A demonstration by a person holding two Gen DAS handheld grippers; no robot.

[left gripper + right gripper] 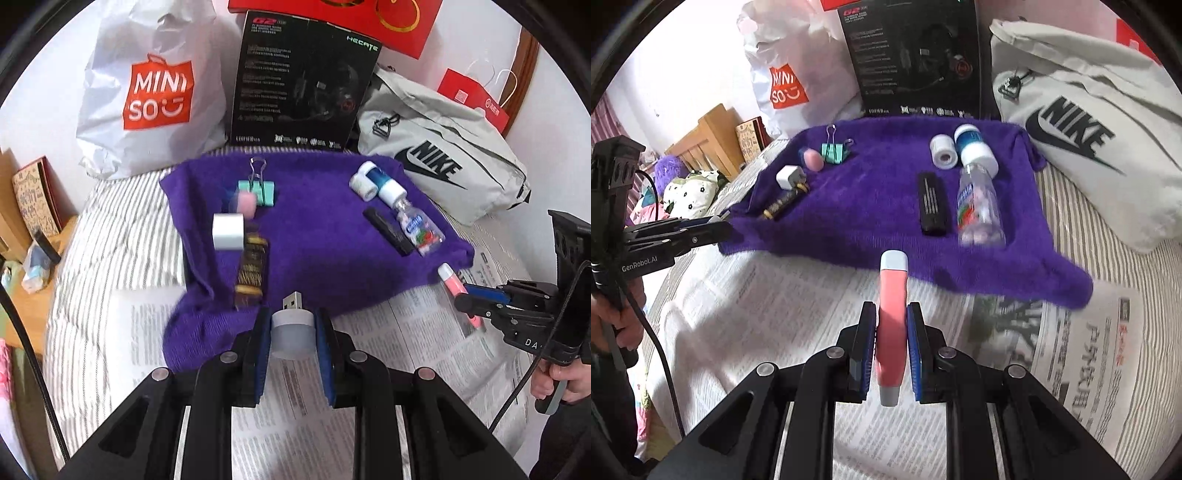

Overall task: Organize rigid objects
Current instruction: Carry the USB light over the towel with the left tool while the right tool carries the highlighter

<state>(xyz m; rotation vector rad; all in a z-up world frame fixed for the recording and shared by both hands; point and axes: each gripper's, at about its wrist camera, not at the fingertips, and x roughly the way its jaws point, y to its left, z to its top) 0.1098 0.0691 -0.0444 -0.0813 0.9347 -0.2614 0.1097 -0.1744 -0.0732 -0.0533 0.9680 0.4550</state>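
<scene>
My left gripper [292, 334] is clenched on a USB light [291, 332], plug forward, at the near edge of the purple towel [325, 258]. My right gripper [893, 350] grips a pink tube [892, 325] over the newspaper [783, 302], just short of the towel. On the towel: binder clip [260, 188], white charger [228, 232], black stick [932, 208], candy bottle [979, 206].
</scene>
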